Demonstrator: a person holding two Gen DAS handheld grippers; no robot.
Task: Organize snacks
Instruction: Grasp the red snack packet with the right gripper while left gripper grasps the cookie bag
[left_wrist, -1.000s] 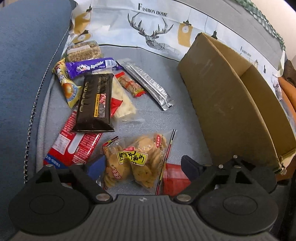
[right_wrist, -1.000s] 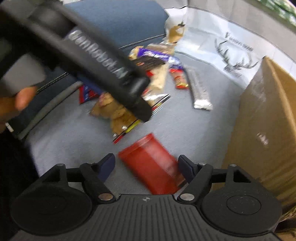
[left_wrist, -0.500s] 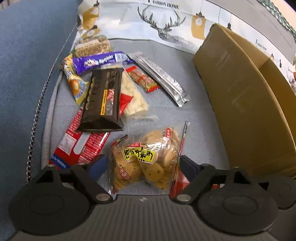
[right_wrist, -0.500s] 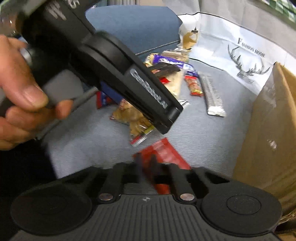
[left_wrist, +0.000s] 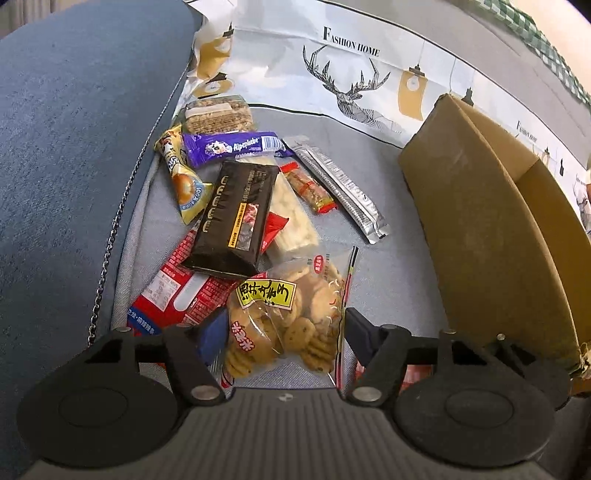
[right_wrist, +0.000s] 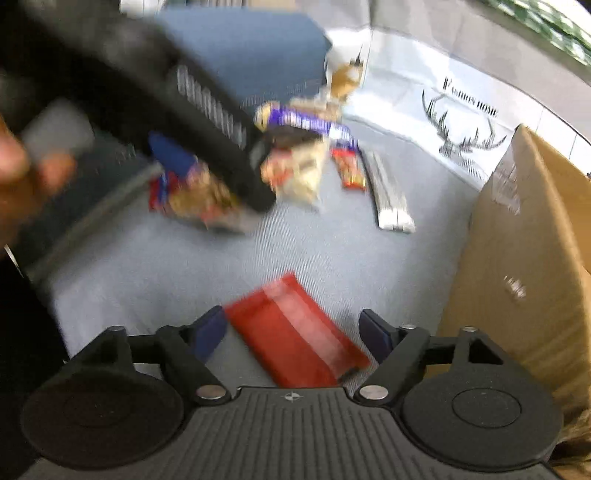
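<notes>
A clear bag of round cookies (left_wrist: 284, 321) with a yellow label lies on the grey cushion (left_wrist: 391, 273). My left gripper (left_wrist: 286, 334) straddles it. Its jaws are closing with the bag between them, and the pads stand right at the bag's edges. A flat red packet (right_wrist: 295, 339) lies on the cushion between the fingers of my right gripper (right_wrist: 291, 332). That gripper's jaws are opening and stand clear of the packet. In the right wrist view a blurred hand (right_wrist: 22, 173) holds the left tool over the snack pile. An open cardboard box (left_wrist: 480, 229) (right_wrist: 535, 258) stands to the right.
The pile holds a black packet (left_wrist: 236, 225), a red-and-white pack (left_wrist: 173, 295), a purple candy wrapper (left_wrist: 232, 147), a silver stick (left_wrist: 343, 192), a small red packet (left_wrist: 310, 186) and a yellow cone packet (left_wrist: 184, 184). Blue upholstery (left_wrist: 74, 147) rises at left.
My left gripper has moved forward over the cookie bag and its jaws have narrowed around it. My right gripper shut half a second ago and stands wide again over the red packet.
</notes>
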